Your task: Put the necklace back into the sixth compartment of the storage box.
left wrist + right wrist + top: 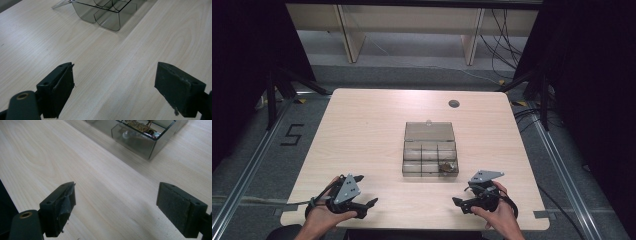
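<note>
While both tools rest low at the near edge of the worktop [362, 115], neither holds anything: the left tool [362, 206] and the right tool [460, 203] each stand with jaws spread wide, bare wood showing between the pads in both gripper views. From the left tool, the box [430, 150] lies toward two o'clock, well apart; from the right tool it lies toward eleven o'clock, somewhat nearer. It is a clear, smoke-tinted case with divided compartments, and its lid [429, 131] lies folded back flat on the far side, toward twelve o'clock.

One compartment, at the near right corner of the box, holds a small tangle of brownish bits [140, 126]; the other cells look bare, though the tint makes that hard to judge. A dark round hole [454, 103] sits in the worktop beyond the box, toward one o'clock.

The step in hand appears to be the approach to the box. To do it well, the right tool should probably lead, since the filled cell is on its side; it should come in from above, jaws kept parted and lined up with the cell's walls so the pads do not catch the thin dividers. The left tool would do best steadying the near left wall, as so light a case is likely to slide on smooth wood.
</note>
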Demonstrator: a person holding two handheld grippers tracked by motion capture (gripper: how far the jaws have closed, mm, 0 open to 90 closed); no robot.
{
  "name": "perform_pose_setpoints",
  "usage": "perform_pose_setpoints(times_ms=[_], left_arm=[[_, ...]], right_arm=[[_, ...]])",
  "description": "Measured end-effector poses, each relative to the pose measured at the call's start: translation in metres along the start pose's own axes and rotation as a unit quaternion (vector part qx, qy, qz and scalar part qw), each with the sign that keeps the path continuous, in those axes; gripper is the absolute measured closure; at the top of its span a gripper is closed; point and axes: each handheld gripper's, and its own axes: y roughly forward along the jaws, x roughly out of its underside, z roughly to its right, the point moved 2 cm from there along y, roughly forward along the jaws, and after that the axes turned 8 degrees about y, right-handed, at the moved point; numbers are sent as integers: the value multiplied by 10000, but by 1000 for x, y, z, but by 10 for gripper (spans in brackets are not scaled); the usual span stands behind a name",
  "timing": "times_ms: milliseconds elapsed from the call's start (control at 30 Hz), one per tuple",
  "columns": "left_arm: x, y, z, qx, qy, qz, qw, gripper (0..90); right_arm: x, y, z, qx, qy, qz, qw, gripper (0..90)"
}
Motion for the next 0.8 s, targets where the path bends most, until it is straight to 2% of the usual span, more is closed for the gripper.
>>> perform_pose_setpoints(times_ms=[33, 67, 100, 133, 167, 200, 233, 267, 300, 333, 367, 400, 467, 500, 567, 600, 633, 667, 700, 767, 800], left_arm=[[0, 1, 1, 1, -56, 48, 10000, 151], [0, 0, 0, 60, 11, -35, 10000, 151], [0, 0, 0, 46, 26, -51, 10000, 151], [0, 0, 0, 46, 26, -47, 10000, 151], [0, 0, 0, 43, 21, -36, 10000, 151], [0, 0, 0, 29, 16, -18, 10000, 151], [0, 0, 0, 50, 30, -46, 10000, 151], [0, 0, 0, 47, 28, -45, 10000, 151], [0, 0, 0, 44, 36, -53, 10000, 151], [0, 0, 0, 45, 29, -52, 10000, 151], [0, 0, 0, 47, 34, -49, 10000, 151], [0, 0, 0, 45, 33, -37, 10000, 151], [0, 0, 0, 43, 5, -25, 10000, 151], [0, 0, 0, 41, 24, -29, 10000, 151], [0, 0, 0, 48, 16, -38, 10000, 151], [0, 0, 0, 46, 18, -32, 10000, 151], [0, 0, 0, 43, 14, -21, 10000, 151], [0, 0, 0, 47, 11, -22, 10000, 151], [0, 0, 0, 48, 13, -19, 10000, 151], [0, 0, 0, 47, 89, -25, 9999, 151], [0, 0, -1, 50, 94, -33, 9999, 151]], right_arm=[[0, -3, -1, -8, 76, -90, 9999, 166], [1, -3, -1, -26, 58, -74, 10000, 166], [2, -1, -2, -55, 62, 57, 9999, 166], [3, -1, -3, 12, 101, 0, 9999, 167], [4, -2, -3, -23, 92, -54, 9999, 167], [5, 0, -4, -36, 71, 83, 9999, 167], [5, -1, -4, -25, 43, -30, 10000, 167], [6, 1, -5, -58, 98, 34, 9999, 167], [7, -1, -5, -19, 67, -63, 10000, 166], [8, -1, -6, 18, 147, -113, 9998, 166], [9, 2, -6, 46, 49, 31, 10000, 167], [9, 0, -6, 33, 39, -74, 10000, 167], [9, 2, -6, 43, -1, 60, 10000, 167], [10, 0, -6, 45, 16, -70, 10000, 167], [11, 1, -8, 33, 111, 28, 9999, 167], [11, 1, -7, 9, -6, -19, 10000, 167], [12, -1, -8, 41, 94, -114, 9999, 167], [13, 1, -9, 30, 128, -15, 9999, 167], [13, 2, -8, 44, 53, 21, 10000, 166], [14, -1, -10, 41, 122, -116, 9998, 166], [14, -1, -10, 42, 67, -92, 9999, 166]])
